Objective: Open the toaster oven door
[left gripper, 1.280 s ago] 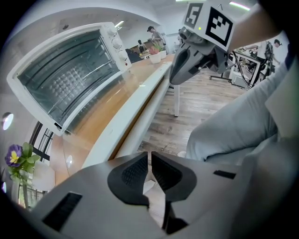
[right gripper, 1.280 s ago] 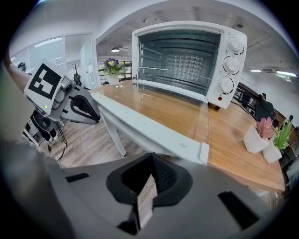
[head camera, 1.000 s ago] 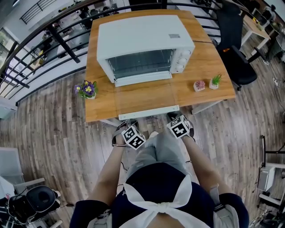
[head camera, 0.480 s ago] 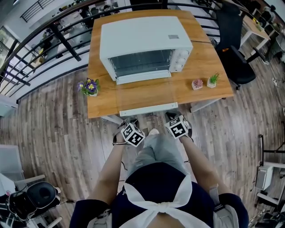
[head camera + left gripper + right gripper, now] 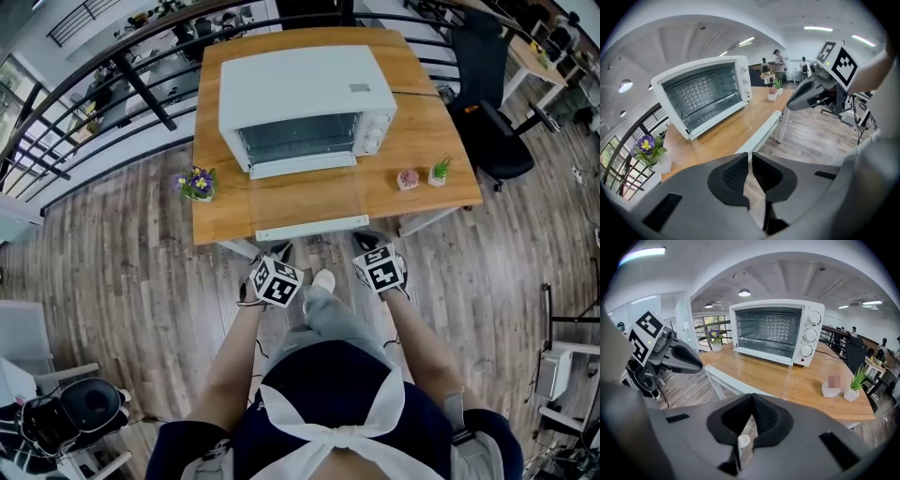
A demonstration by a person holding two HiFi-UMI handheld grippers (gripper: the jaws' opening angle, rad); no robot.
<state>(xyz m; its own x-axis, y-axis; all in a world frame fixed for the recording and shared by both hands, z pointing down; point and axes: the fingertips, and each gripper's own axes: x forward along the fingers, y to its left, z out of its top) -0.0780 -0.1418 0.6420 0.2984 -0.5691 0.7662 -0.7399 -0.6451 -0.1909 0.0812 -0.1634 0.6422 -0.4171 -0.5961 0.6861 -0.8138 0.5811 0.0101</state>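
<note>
Left gripper (image 5: 750, 157), right gripper (image 5: 751, 397) raised, jaws pressed together empty, clear of table edge (image 5: 223, 234).

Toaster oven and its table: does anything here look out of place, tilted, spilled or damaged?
Nothing is spilled or damaged. The toaster oven sits flat on the table. Only its glass door stands out: it lies fully open, with the white handle at the table's front edge.
</note>
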